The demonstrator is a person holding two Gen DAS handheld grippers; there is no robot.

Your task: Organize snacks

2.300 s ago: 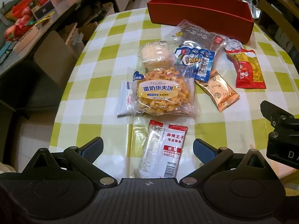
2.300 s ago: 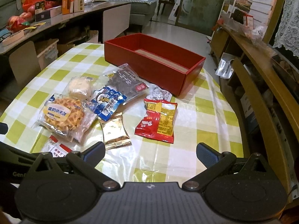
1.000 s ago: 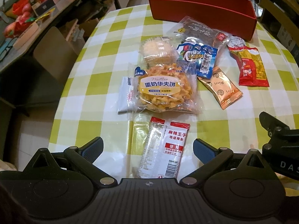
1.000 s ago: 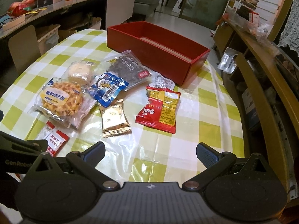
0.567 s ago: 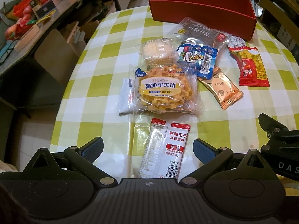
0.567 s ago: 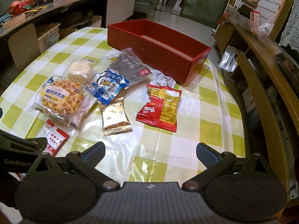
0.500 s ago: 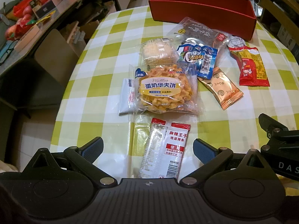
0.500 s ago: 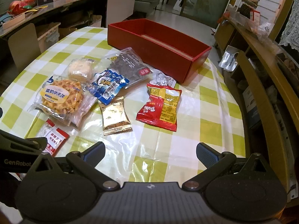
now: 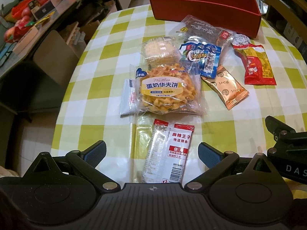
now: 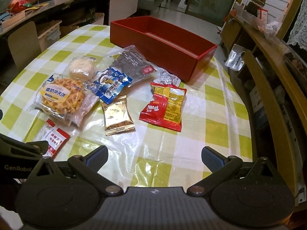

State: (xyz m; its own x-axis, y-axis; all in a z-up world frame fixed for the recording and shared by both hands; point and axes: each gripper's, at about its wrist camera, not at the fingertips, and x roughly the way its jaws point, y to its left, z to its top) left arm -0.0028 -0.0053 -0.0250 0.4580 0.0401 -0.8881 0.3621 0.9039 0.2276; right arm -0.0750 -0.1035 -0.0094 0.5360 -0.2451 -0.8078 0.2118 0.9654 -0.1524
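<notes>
Left wrist view is showing the left gripper [image 9: 151, 152] hovering with fingers spread wide over a white-and-red strip packet [image 9: 167, 152]. At 12 o'clock a waffle pack [image 9: 164, 91] is lying across the path, with a blue packet [image 9: 203, 59], gold sachet [image 9: 226, 87] and red bag [image 9: 257, 65] scattered toward 1 and 2 o'clock. Beyond them a red box [image 10: 163, 44] is sitting empty on the checked tablecloth [image 10: 216, 115]. Over bare cloth, the right gripper [image 10: 154, 159] is hanging open too.

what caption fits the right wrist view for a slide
Open right gripper facing scattered snack packets and an empty red box on a checked tablecloth.
</notes>
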